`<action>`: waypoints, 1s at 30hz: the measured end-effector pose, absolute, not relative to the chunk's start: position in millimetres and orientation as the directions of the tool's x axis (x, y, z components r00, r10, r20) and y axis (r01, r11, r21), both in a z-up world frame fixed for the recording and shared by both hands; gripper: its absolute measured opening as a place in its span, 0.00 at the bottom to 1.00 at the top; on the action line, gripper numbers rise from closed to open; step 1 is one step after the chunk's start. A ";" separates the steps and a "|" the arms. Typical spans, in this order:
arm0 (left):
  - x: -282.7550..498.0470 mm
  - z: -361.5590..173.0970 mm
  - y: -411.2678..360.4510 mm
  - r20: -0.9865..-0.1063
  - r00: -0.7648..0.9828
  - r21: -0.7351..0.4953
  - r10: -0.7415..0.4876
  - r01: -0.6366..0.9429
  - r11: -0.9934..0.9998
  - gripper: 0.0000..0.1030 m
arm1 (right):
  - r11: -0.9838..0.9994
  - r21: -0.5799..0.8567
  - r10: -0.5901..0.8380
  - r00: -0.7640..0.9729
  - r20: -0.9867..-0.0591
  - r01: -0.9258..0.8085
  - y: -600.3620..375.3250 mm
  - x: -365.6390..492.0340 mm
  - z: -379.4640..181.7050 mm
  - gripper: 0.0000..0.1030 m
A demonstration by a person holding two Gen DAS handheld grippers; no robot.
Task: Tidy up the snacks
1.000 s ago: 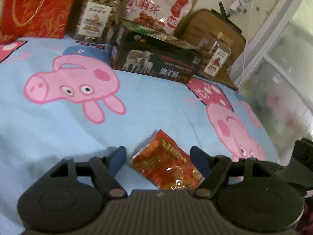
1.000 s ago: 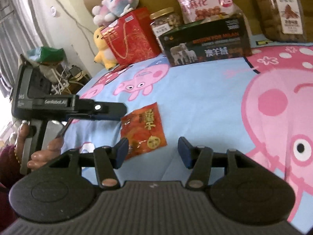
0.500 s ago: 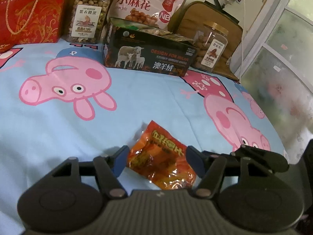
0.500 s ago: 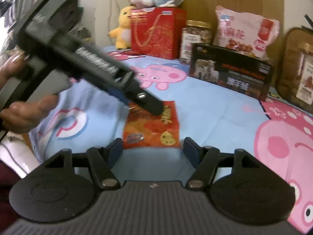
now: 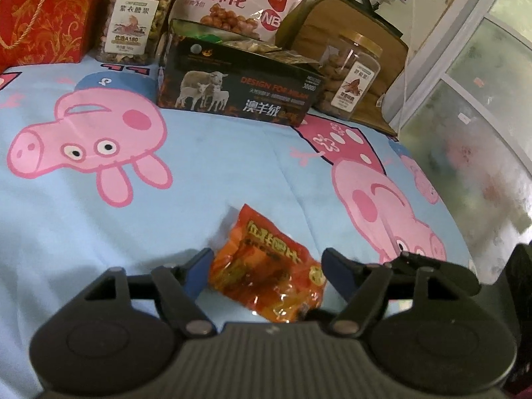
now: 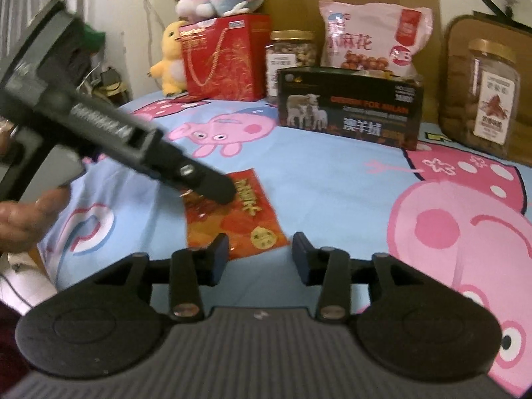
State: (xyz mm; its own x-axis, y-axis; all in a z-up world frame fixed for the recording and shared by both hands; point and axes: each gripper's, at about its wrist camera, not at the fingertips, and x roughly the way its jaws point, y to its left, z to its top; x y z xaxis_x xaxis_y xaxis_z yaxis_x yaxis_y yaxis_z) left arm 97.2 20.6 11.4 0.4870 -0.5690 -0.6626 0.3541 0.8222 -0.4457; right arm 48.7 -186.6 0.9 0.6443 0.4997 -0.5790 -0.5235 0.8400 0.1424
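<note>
Red snack packet [image 5: 266, 266] lying flat on the blue pig-print bedsheet [image 5: 232, 166], near its front edge.

We find the left gripper [image 5: 266, 271] with fingers apart, straddling the packet; whether the pads touch it we cannot tell. The right gripper [image 6: 261, 256] stands with fingers apart, just short of the packet's near edge. At the back: black sheep-print box [image 5: 239, 93], two nut jars, pink snack bag [image 5: 239, 0].
</note>
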 end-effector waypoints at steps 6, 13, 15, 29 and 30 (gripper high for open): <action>95.9 17.1 12.3 -0.670 0.493 -0.434 -0.556 0.347 0.831 0.55 | 0.844 0.103 0.485 0.666 -0.566 -0.527 -180.8 48.4 -1.4 0.52; 92.3 34.8 22.9 -0.538 0.488 -0.551 -0.687 0.414 0.725 0.55 | 0.848 0.128 0.491 0.672 -0.554 -0.514 -186.1 49.6 -2.2 0.53; 91.3 35.7 20.8 -0.531 0.488 -0.545 -0.693 0.428 0.720 0.55 | 0.848 0.134 0.494 0.671 -0.553 -0.513 -186.4 50.5 -1.9 0.54; 117.1 60.4 8.2 -0.517 0.513 -0.499 -0.685 0.470 0.728 0.50 | 0.843 0.173 0.519 0.684 -0.514 -0.509 -185.8 63.8 12.0 0.33; 122.0 68.9 6.3 -0.510 0.526 -0.479 -0.681 0.484 0.732 0.50 | 0.839 0.194 0.529 0.682 -0.505 -0.508 -188.3 70.1 16.5 0.33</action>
State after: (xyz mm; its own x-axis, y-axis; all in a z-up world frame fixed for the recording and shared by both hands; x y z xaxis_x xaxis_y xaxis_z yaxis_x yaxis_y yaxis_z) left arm 122.0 6.3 68.9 0.5258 -0.6808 -0.5100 0.4841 0.7325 -0.4787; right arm 70.1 -188.3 16.5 0.6818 0.5293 -0.5049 -0.5081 0.8392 0.1936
